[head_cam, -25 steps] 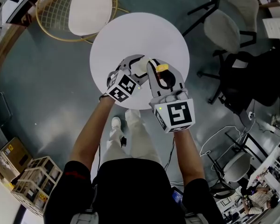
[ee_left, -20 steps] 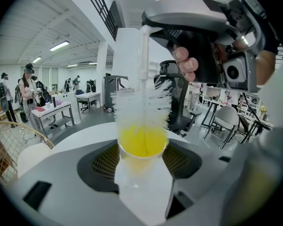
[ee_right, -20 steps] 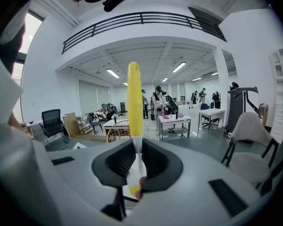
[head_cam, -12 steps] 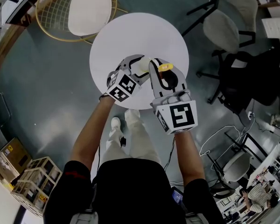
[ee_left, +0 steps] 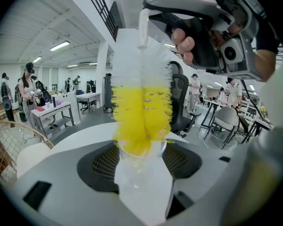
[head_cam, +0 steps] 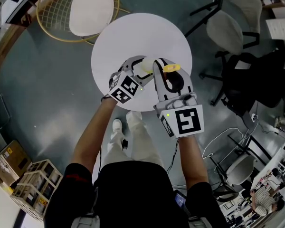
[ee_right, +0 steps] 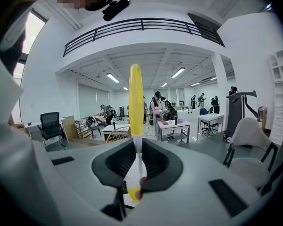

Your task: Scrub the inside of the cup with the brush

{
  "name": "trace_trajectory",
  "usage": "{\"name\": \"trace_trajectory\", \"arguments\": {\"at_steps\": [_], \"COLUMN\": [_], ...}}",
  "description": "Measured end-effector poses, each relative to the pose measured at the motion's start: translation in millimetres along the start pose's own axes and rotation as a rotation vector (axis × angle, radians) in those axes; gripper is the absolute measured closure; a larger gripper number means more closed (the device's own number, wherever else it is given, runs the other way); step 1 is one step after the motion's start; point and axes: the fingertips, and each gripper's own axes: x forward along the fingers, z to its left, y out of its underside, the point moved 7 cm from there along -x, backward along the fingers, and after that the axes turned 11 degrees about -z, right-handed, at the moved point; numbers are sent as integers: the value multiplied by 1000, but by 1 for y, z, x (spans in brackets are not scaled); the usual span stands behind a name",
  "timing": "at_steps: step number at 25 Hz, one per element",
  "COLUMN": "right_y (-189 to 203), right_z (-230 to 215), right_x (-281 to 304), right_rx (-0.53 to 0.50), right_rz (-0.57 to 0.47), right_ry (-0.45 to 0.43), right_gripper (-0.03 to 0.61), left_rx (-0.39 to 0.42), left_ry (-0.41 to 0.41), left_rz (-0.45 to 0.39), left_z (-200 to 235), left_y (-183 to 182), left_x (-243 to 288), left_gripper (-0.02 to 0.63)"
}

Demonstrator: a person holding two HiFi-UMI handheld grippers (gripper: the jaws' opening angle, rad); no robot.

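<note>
My left gripper (ee_left: 140,150) is shut on a clear cup (ee_left: 139,173), held upright over the round white table (head_cam: 142,32). A bottle brush (ee_left: 141,107) with white and yellow bristles stands upright over the cup, its yellow tip just inside the rim. My right gripper (ee_left: 151,7) comes in from above and is shut on the brush's thin stem. In the right gripper view the yellow handle (ee_right: 135,93) rises between the shut jaws of that gripper (ee_right: 137,160). In the head view the left gripper (head_cam: 140,67) and right gripper (head_cam: 161,66) meet over the table's near edge.
A gold wire chair (head_cam: 90,8) with a white seat stands beyond the table. Grey office chairs (head_cam: 232,27) and a dark bag are at the right. Cardboard boxes (head_cam: 33,179) sit on the floor at lower left. Cables lie on the floor at lower right.
The right gripper has lifted a little with the brush, drawing the bristles higher out of the cup. The left gripper and cup have stayed still.
</note>
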Motion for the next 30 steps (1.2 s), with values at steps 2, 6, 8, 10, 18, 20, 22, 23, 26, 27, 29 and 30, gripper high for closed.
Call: {"name": "trace_trajectory", "arguments": {"at_steps": [2,6,8,10,18,20,22,23,26,27,29,30], "right_y": [-4,-9,-11,-14,-21,-21,-20,-20,-19,-19,-19,-18], "right_z": [0,-2,-2,-2,-3,-3,-3,-3,-3,-3,-3,-4], "right_x": [-1,-3,-3,-4,-7,-7,-8,-8,-8,-8,-8,-8], "right_rx": [-1,0,-1,-2,-9,-7,-4,-3,-2,-1,-1,0], "right_rz": [-4,-4,-11,-18,-27,-26,-25,-24,-21,-21,-21,-20], "right_ry": [1,8,9,9,12,12,12,12,12,10,9,10], "right_gripper": [528,528,528,528,528,528,528,528,528,528,528,528], "left_rx": [0,-1,-2,-2,0,0,0,-1,-6,-7,-9,-14], "left_ry": [-1,-2,-3,-3,-6,-6,-8,-9,-11,-11,-7,-3], "left_rz": [0,5,5,6,7,9,15,18,18,17,17,17], "left_z": [0,0,0,0,-1,-1,-1,-1,-1,-1,-1,-1], "left_y": [0,0,0,0,0,0,0,-1,-1,-1,-2,-2], "left_x": [0,0,0,0,1,1,1,1,0,0,1,2], "left_gripper": [319,319,319,319,319,319,319,318,318,318,318,318]}}
